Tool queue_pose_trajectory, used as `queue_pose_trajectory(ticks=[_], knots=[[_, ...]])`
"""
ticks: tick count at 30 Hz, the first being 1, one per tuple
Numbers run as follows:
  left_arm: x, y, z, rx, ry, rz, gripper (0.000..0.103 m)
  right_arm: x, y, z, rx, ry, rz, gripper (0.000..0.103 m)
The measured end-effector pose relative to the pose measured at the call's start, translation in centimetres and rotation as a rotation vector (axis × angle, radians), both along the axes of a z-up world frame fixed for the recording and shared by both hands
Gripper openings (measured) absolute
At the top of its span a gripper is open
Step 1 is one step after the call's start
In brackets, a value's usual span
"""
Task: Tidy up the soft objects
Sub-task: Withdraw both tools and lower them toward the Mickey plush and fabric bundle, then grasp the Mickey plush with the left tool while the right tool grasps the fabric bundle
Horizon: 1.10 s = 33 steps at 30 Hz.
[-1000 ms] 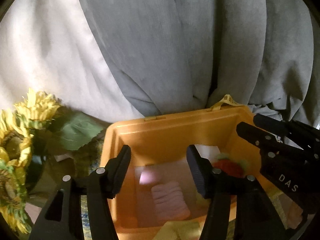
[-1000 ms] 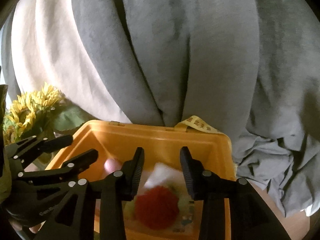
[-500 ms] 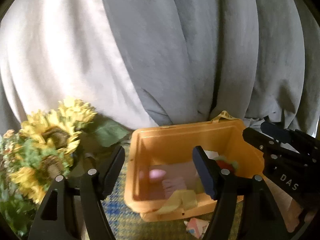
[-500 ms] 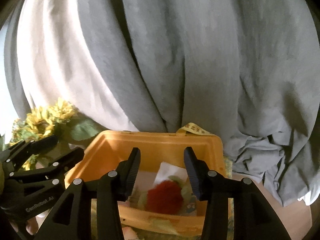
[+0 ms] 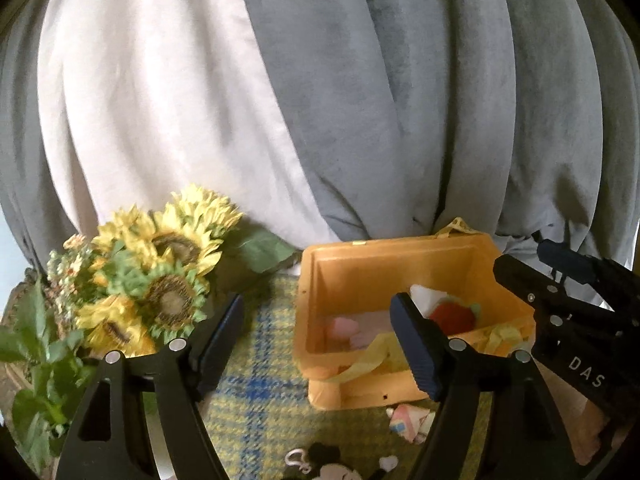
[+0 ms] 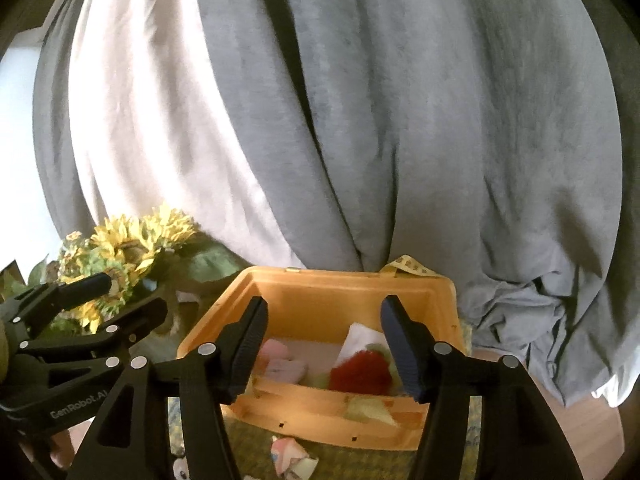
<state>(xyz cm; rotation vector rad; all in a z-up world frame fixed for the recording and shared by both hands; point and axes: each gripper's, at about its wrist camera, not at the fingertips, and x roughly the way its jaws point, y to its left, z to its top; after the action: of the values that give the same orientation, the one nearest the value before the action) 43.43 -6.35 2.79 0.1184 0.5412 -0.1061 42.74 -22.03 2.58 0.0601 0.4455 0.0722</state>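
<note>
An orange plastic bin (image 5: 360, 276) (image 6: 320, 292) stands on a yellow-blue plaid cloth (image 5: 256, 392). Inside lie a red fluffy toy (image 5: 452, 316) (image 6: 360, 372), a pink soft item (image 5: 344, 326) (image 6: 280, 362) and a white cloth (image 6: 362, 336). A yellow cloth (image 5: 376, 354) hangs over the bin's front rim. A small pastel soft item (image 5: 408, 420) (image 6: 292, 456) lies on the cloth in front of the bin. My left gripper (image 5: 318, 344) is open and empty, held back from the bin. My right gripper (image 6: 324, 348) is open and empty, in front of the bin.
Artificial sunflowers (image 5: 160, 280) (image 6: 128, 248) stand left of the bin. Grey and white curtains (image 5: 360, 100) hang right behind it. A small black-and-white toy with a ring (image 5: 320, 460) lies near the bottom edge. Wooden floor (image 6: 580, 420) shows at right.
Both grippers have pulled back and up from the bin, so the bin looks smaller and the plaid cloth and items before it have come into view. Both stay open.
</note>
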Motion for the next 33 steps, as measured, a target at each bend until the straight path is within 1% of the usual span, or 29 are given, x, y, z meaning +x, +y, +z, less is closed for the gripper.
queue_pose_trajectory(ticks=[4, 12, 23, 30, 33], knots=[[-1.2, 0.8, -0.6, -0.007, 0.022, 0.019, 0.078, -1.0, 0.5, -0.5, 0.009, 0.009, 0.008, 0.060], [-2.7, 1.6, -2.3, -0.009, 0.086, 0.047, 0.078, -2.0, 1.5, -2.1, 0.008, 0.048, 0.036, 0.062], [-3.8, 2.4, -6.4, -0.022, 0.219, 0.081, 0.078, -2.1, 2.1, -5.3, 0.003, 0.137, 0.082, 0.062], [-4.1, 2.8, -9.5, -0.022, 0.312, 0.095, 0.078, -2.0, 3.0, -8.0, -0.023, 0.211, 0.119, 0.062], [-4.1, 3.0, -10.8, -0.034, 0.359, 0.097, 0.078, -1.8, 3.3, -9.2, -0.037, 0.247, 0.136, 0.062]])
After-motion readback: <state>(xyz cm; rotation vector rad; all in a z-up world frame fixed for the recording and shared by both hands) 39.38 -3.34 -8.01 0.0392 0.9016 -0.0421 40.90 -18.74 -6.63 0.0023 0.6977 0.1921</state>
